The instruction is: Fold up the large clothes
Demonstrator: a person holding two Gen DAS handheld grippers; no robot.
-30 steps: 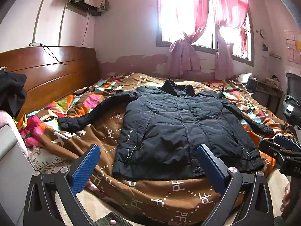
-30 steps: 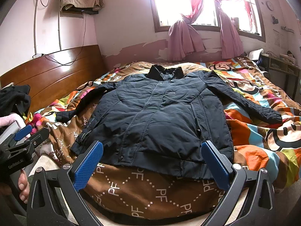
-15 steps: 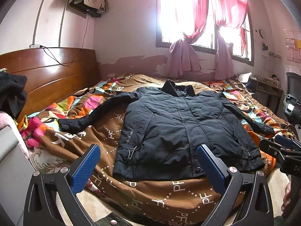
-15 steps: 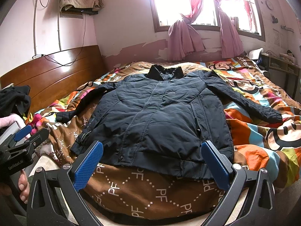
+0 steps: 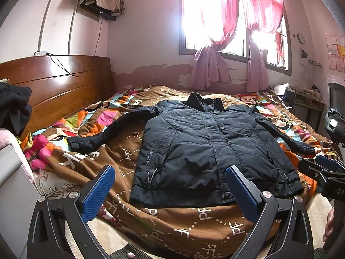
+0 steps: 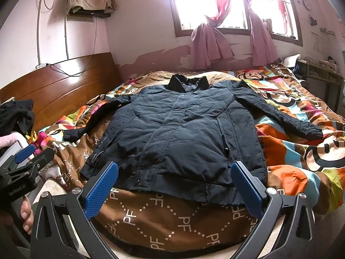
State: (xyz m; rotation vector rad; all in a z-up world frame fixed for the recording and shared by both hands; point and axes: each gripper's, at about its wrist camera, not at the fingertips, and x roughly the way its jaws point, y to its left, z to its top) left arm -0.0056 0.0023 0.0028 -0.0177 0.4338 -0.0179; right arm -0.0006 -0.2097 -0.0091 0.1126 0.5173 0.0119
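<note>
A dark padded jacket point(image 5: 207, 149) lies front-up and zipped on the bed point(image 5: 194, 224). Its collar points toward the window wall and its hem sits near the bed's front edge. Both sleeves are spread out to the sides; the one on the headboard side point(image 5: 112, 129) trails across the patterned quilt point(image 6: 168, 222), and the other point(image 6: 280, 116) reaches toward the far side of the bed. No fold shows yet, so the task looks to be at its very start.

The left hand-held gripper point(image 5: 170, 192) hovers just short of the hem with its jaws spread wide and nothing between them. The right hand-held gripper point(image 6: 174, 187) sits the same way, wide open and empty, facing the hem from a little further toward the window side.

A sensible first step would be bringing each sleeve in across the chest. For that, each hand-held gripper should travel out to a cuff and pinch the cuff band itself, since the slick padded shell may slip from a shallow bite. Lifting the sleeve only slightly and laying it flat would keep the body from dragging over the rumpled quilt. The quilt is soft and uneven, so the jaws could catch it along with the jacket; closing on the cuff's upper edge avoids that.
</note>
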